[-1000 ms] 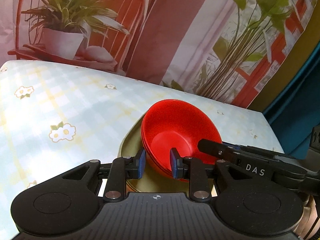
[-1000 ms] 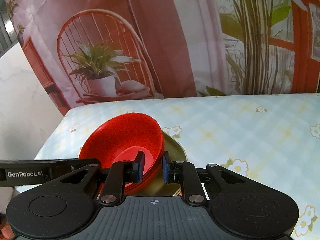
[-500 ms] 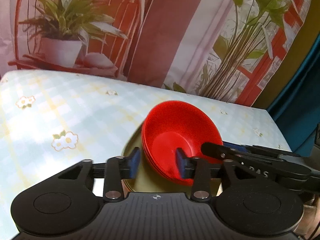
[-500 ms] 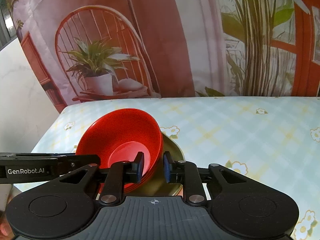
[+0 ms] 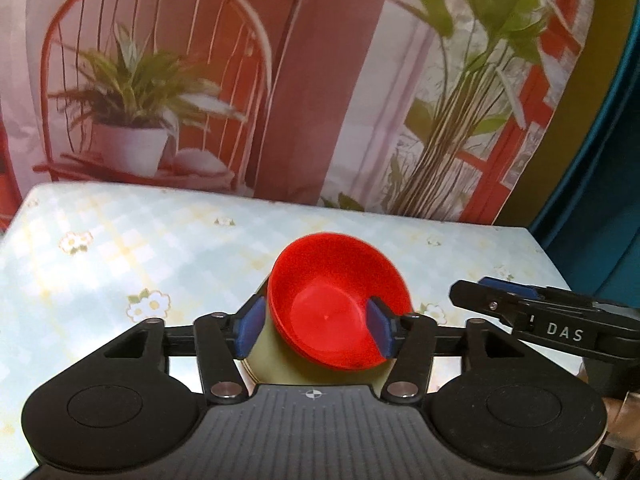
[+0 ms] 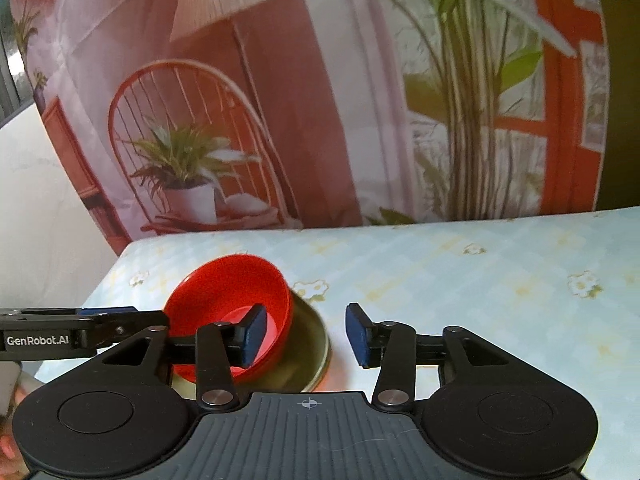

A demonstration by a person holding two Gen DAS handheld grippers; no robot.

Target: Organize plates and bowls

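A stack of red bowls (image 5: 338, 300) sits on an olive-green plate (image 5: 272, 356) on the flowered tablecloth; both also show in the right wrist view, the bowls (image 6: 228, 300) and the plate (image 6: 308, 352). My left gripper (image 5: 314, 328) is open, raised just in front of the bowls, touching nothing. My right gripper (image 6: 306, 334) is open above the plate's right side, holding nothing. Each gripper shows from the side in the other's view, the right (image 5: 520, 308) and the left (image 6: 80, 328).
The table (image 6: 480, 280) is covered with a pale blue checked cloth with flowers. A printed backdrop (image 5: 280, 80) with a chair and plants hangs behind it. The table's left edge (image 6: 112, 272) and right edge (image 5: 544, 248) lie near the stack.
Both grippers were shut on the red bowls' rim; both have opened, let go and drawn back and up. The bowls rest on the plate.
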